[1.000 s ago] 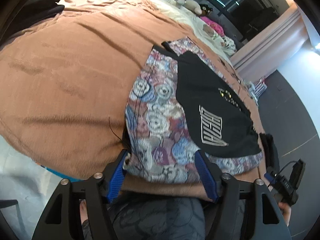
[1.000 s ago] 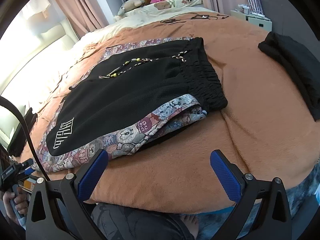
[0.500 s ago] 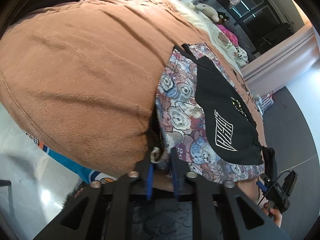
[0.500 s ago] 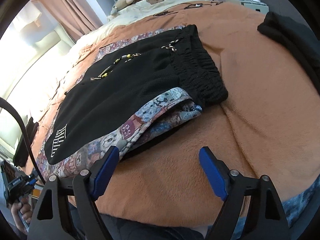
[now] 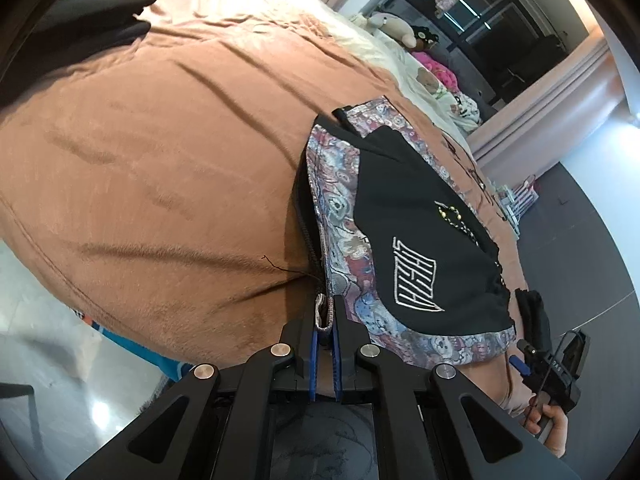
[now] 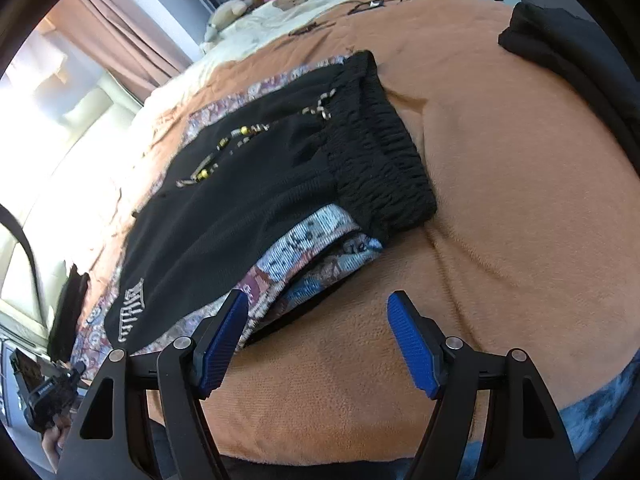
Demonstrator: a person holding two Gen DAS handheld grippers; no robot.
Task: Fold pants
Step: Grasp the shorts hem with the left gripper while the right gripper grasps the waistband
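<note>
Pants (image 5: 404,220), black with patterned side panels, laid flat on brown blanket (image 5: 168,168) covering bed, elastic waistband (image 6: 380,152) toward right side, hem corner at near bed edge. Left gripper (image 5: 325,320) clenched on patterned hem corner, fabric pinched between blue pads (image 5: 314,350). Right gripper (image 6: 316,320) jaws closing, nothing pressed between them yet, left pad (image 6: 222,336) just beside patterned side seam near waistband.

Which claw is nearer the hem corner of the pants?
Left. The left claw is shut on the patterned hem corner of the pants. The right claw is closing over the blanket beside the waistband end.
</note>
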